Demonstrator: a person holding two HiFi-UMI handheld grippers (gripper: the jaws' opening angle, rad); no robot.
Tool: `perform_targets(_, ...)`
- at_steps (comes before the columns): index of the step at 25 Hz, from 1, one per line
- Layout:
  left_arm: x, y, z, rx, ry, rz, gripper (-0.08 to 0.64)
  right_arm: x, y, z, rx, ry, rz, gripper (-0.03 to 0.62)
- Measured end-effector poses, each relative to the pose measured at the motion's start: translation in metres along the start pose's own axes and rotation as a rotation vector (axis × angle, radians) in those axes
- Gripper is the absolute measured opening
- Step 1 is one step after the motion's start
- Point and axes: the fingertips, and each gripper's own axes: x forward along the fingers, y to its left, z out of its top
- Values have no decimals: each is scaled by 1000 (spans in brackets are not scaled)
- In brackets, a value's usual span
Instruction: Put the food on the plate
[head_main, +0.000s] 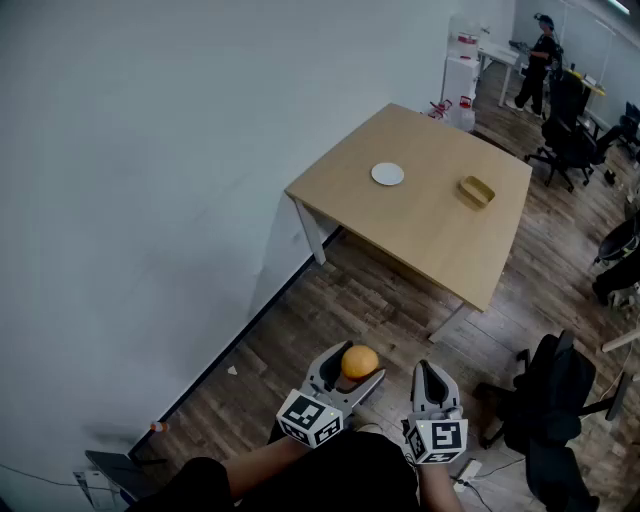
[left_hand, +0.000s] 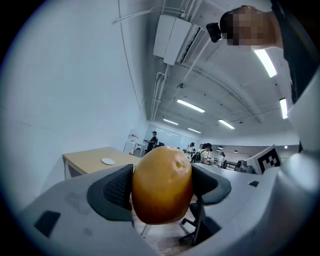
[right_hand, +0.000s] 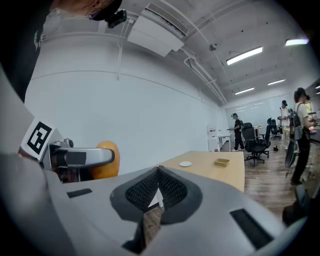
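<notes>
- Between the 2 jaws of your left gripper (head_main: 356, 368) sits the food, 1 orange-yellow fruit (left_hand: 161, 185). The ribbed pads press on both its flanks, so you have it clamped in the air above the wooden floor (head_main: 350, 290).
- Your right gripper (head_main: 431, 370) has its jaws together with nothing between them, and it hangs just beside the left.
- Picking up looks done. The carry and the placing are both left.
- The white plate (head_main: 387, 174) lies bare on the light wooden table (head_main: 430, 225), well apart from you. A small tan dish (head_main: 476, 190) sits near it on the same top, so aim for the white one.
- The fruit is rounded and a little taller than wide. Its skin is smooth with a small dimple near the top, and it turns a deeper orange toward the underside.
- It fills the gap between the pads and bulges past them above and below. It looks firm, and I judge it could roll on that shallow plate once you let go.
</notes>
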Motion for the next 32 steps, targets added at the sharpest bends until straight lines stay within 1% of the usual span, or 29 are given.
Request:
perform_targets(4, -4, 7, -3, 28, 15, -4, 327, 7, 7, 1, -64, -22, 6, 61)
perform_targets(6, -4, 15, -4, 32, 23, -1, 327, 11, 8, 5, -63, -31, 13, 60)
perform_targets(10, -5, 36, 0, 25, 28, 3, 327, 24, 13, 7, -40, -17, -1, 61)
perform_targets(13, -3, 53, 3, 21, 22, -15, 327, 38, 28, 6, -25, -22, 38, 61)
perform_targets(15, 4, 67, 6, 15, 22, -35, 327, 50, 45, 12, -63, -47, 75, 61)
perform_targets(17, 13, 83, 9, 9, 26, -55, 327, 65, 57, 18, -91, -83, 73, 61)
perform_targets(19, 21, 102, 13, 13, 25, -76, 327, 83, 62, 23, -89, -103, 36, 61)
perform_targets(22, 33, 139, 27, 17, 12, -98, 327, 117, 68, 30, -77, -79, -23, 61)
perform_targets(24, 40, 169, 34, 30, 15, -112, 327, 143, 63, 30, -83, -47, -110, 61)
perform_targets(26, 47, 198, 38, 96, 30, -117, 327, 169, 54, 31, -88, -16, -215, 61)
perform_targets(27, 50, 211, 39, 129, 37, -119, 327, 181, 51, 34, -85, -14, -251, 61)
perform_targets(28, 51, 223, 41, 139, 42, -127, 327, 193, 51, 38, -77, -19, -275, 61)
perform_targets(32, 58, 268, 54, 80, 50, -155, 327, 239, 57, 46, -49, -20, -321, 61)
